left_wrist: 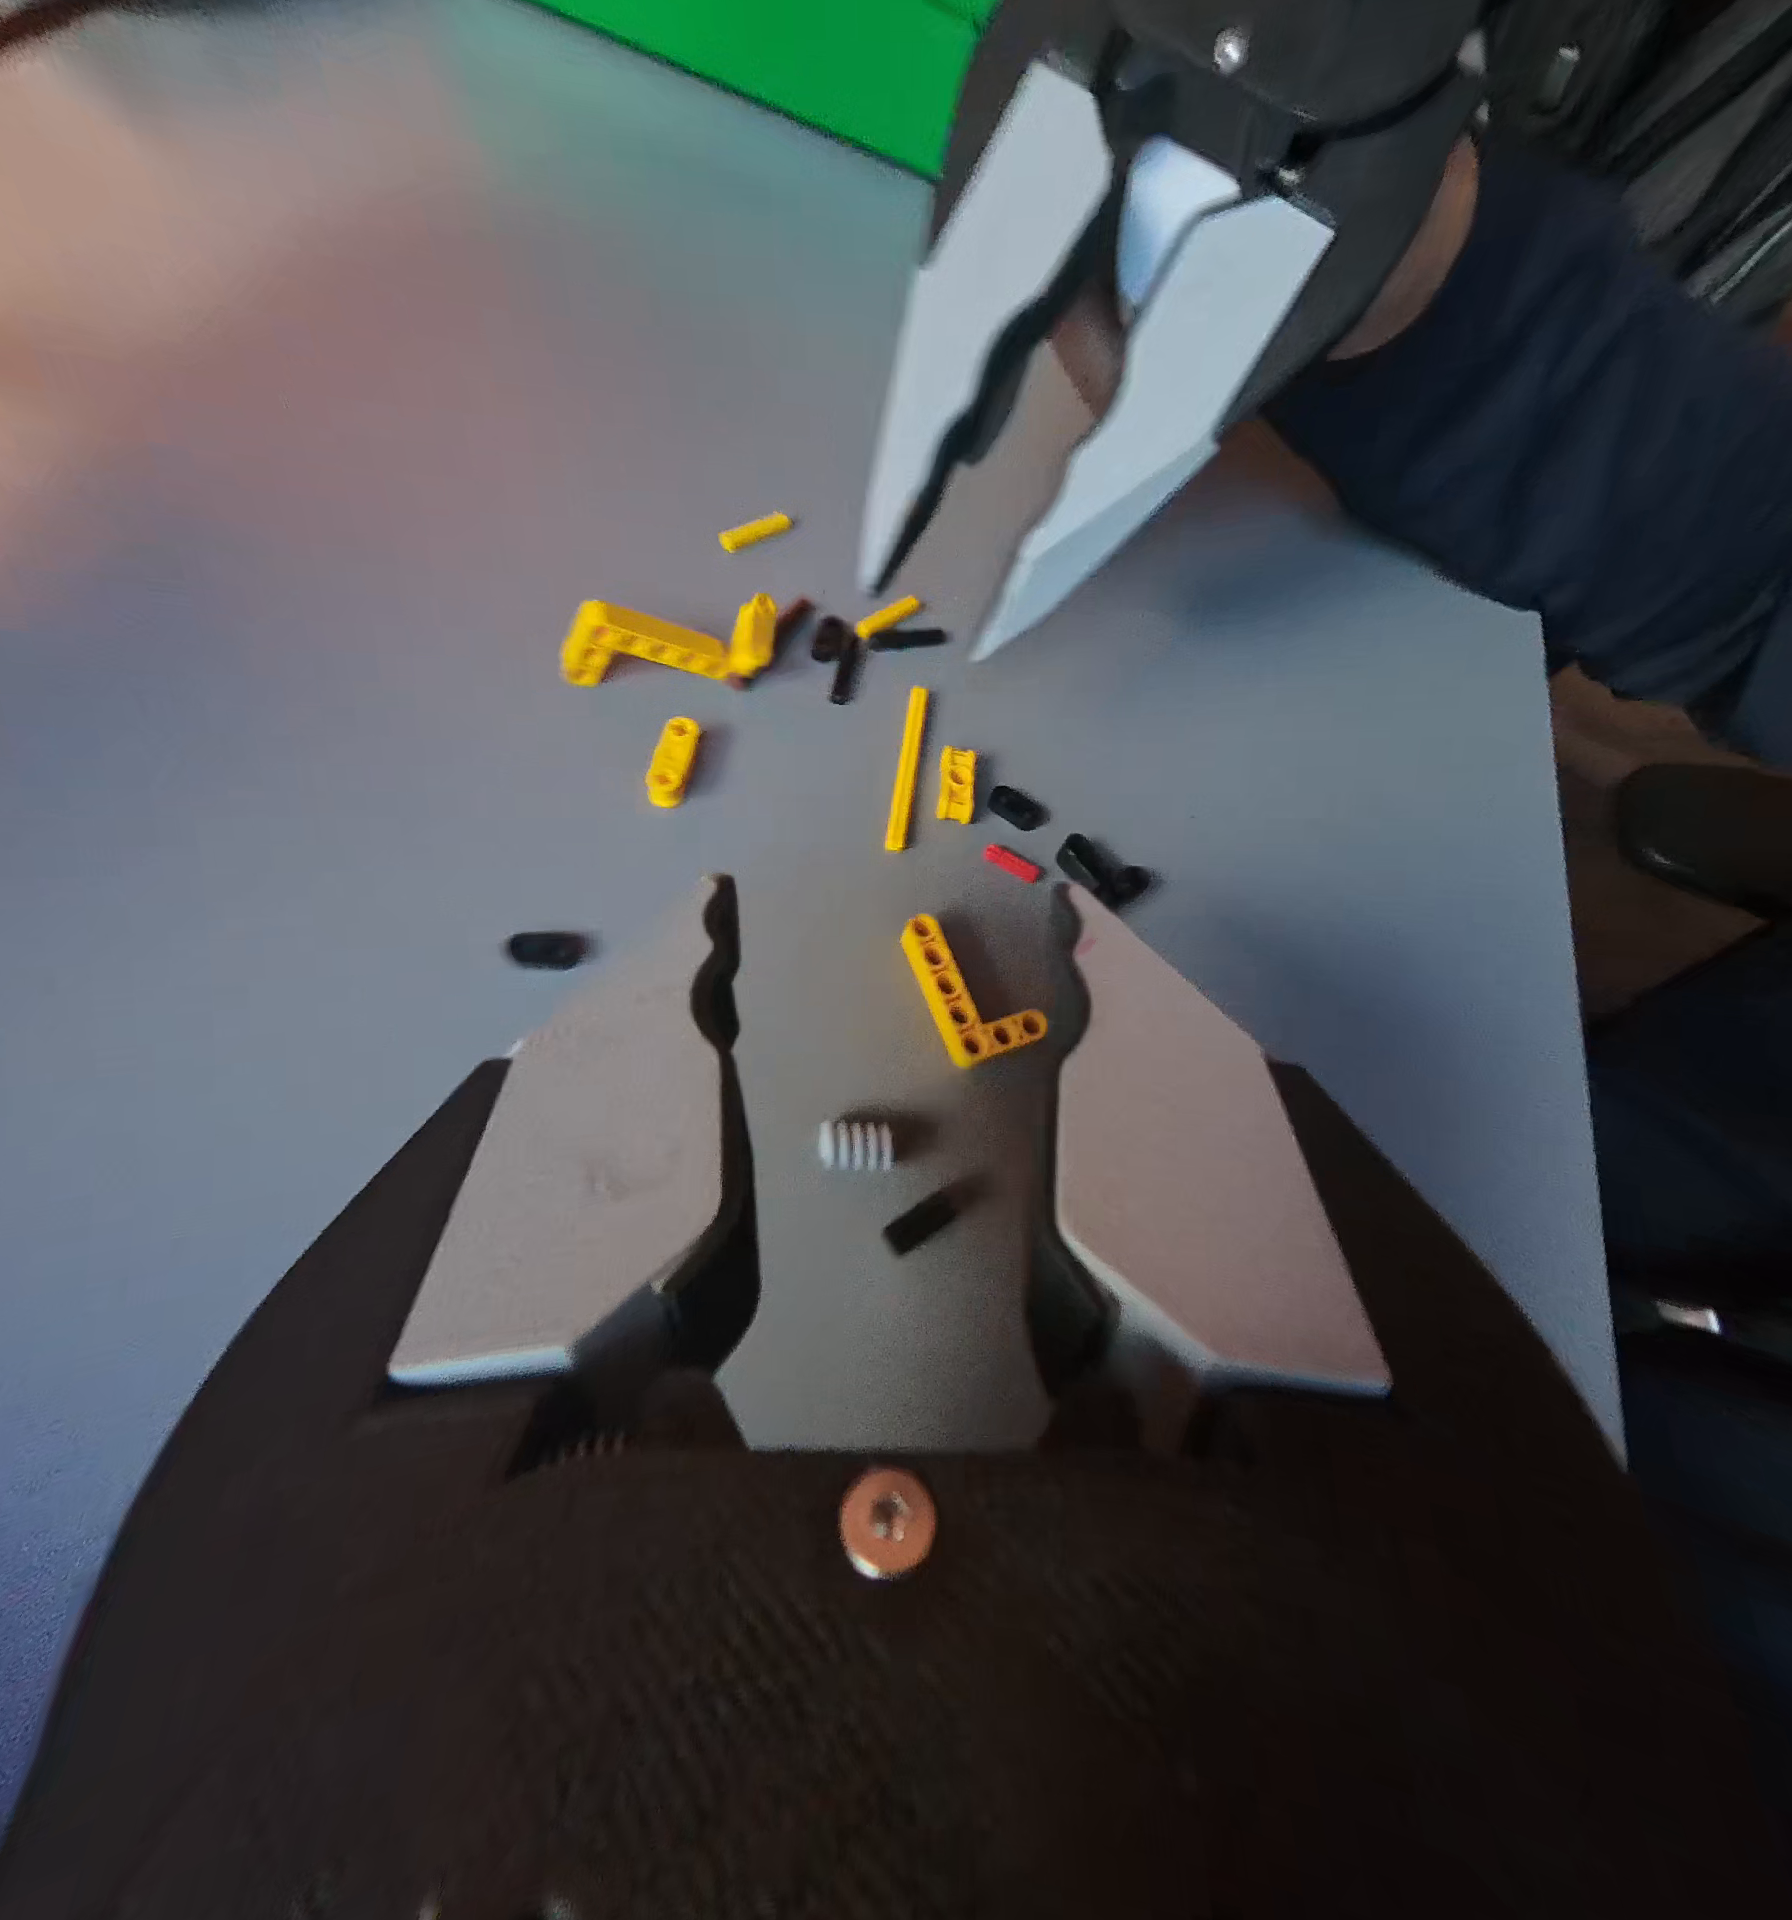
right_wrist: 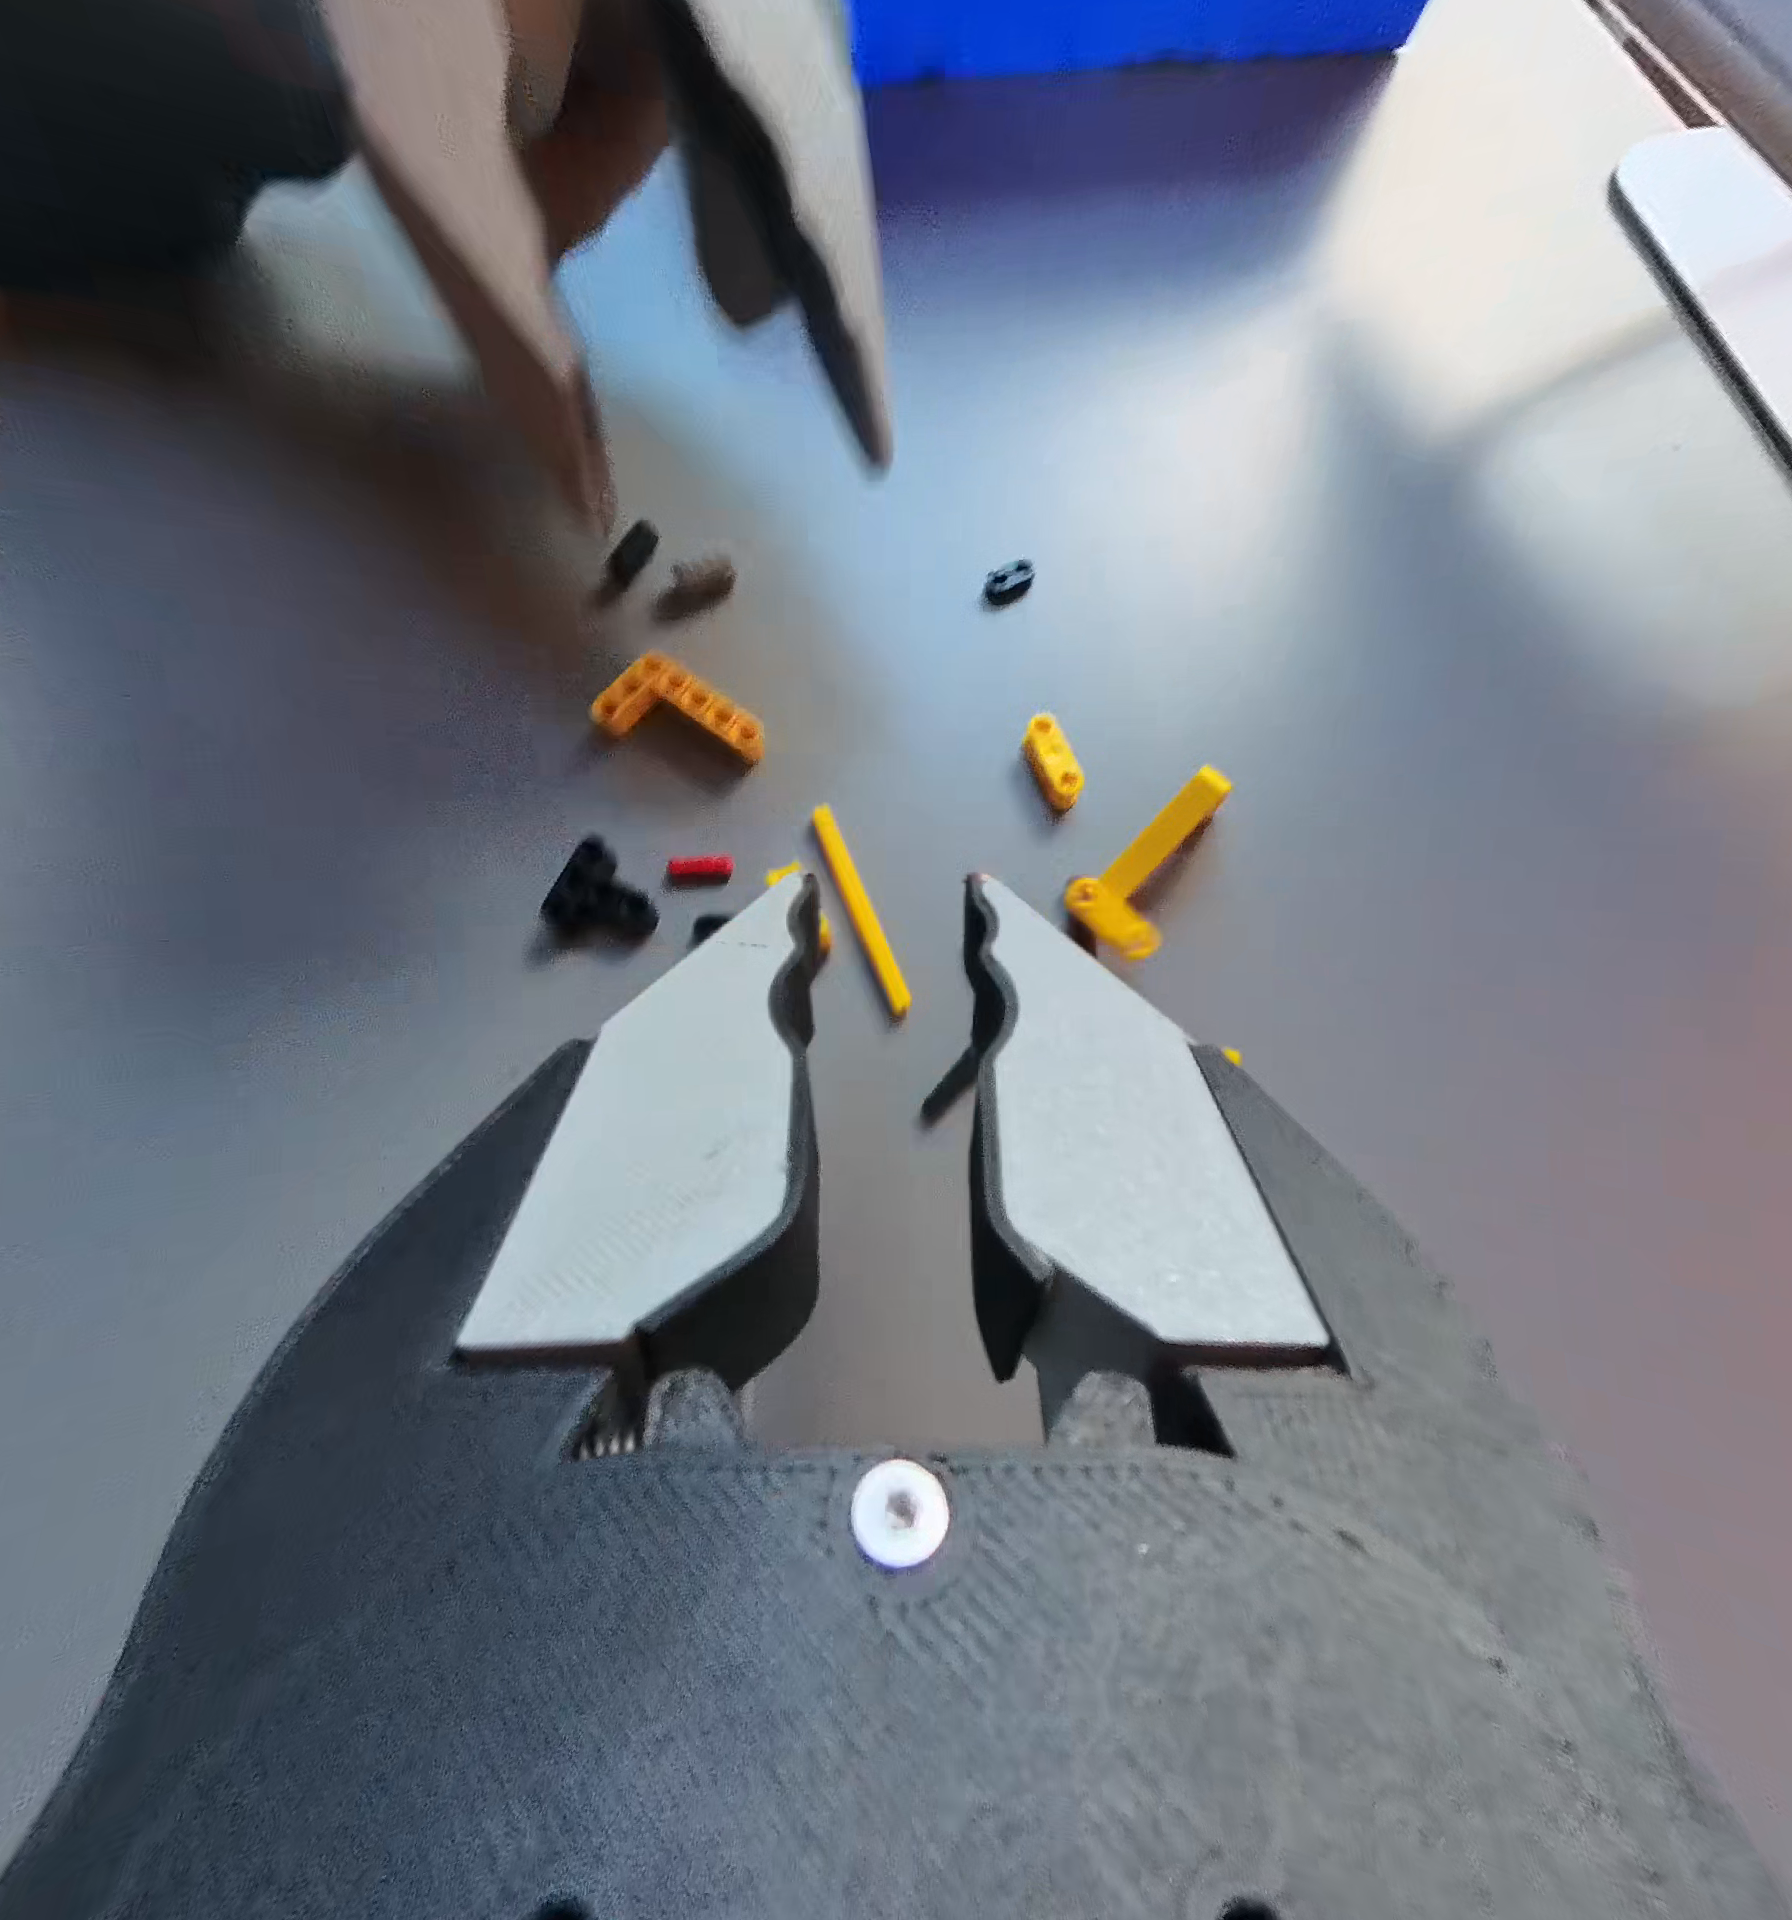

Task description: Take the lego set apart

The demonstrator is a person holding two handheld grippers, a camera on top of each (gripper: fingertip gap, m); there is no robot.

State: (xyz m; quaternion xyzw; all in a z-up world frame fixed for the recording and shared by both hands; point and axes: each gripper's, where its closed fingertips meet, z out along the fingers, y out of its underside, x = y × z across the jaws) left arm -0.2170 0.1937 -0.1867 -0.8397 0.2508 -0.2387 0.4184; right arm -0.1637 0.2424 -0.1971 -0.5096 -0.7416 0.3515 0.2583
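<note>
Loose lego pieces lie scattered on the grey table [left_wrist: 352, 831]. My left gripper [left_wrist: 892, 894] is open and empty above a yellow L-beam [left_wrist: 965, 992], a grey worm gear [left_wrist: 856, 1143] and a black pin [left_wrist: 928, 1216]. My right gripper [right_wrist: 890, 883] is open and empty over a long yellow axle [right_wrist: 861, 909]; it also shows in the left wrist view [left_wrist: 928, 621]. A yellow beam with a connector still joined [left_wrist: 653, 644] lies farther off and shows in the right wrist view [right_wrist: 1146, 862]. A small yellow beam [left_wrist: 672, 761], a red pin [left_wrist: 1011, 862] and black connectors [left_wrist: 1100, 868] lie around.
A green object [left_wrist: 819, 62] stands at the far table edge and a blue one [right_wrist: 1131, 31] at the other. A person in dark clothing [left_wrist: 1598, 416] sits at the table's right edge. A flat grey object [right_wrist: 1754, 291] lies at the right. My right fingertips sit around 8 cm from my left ones.
</note>
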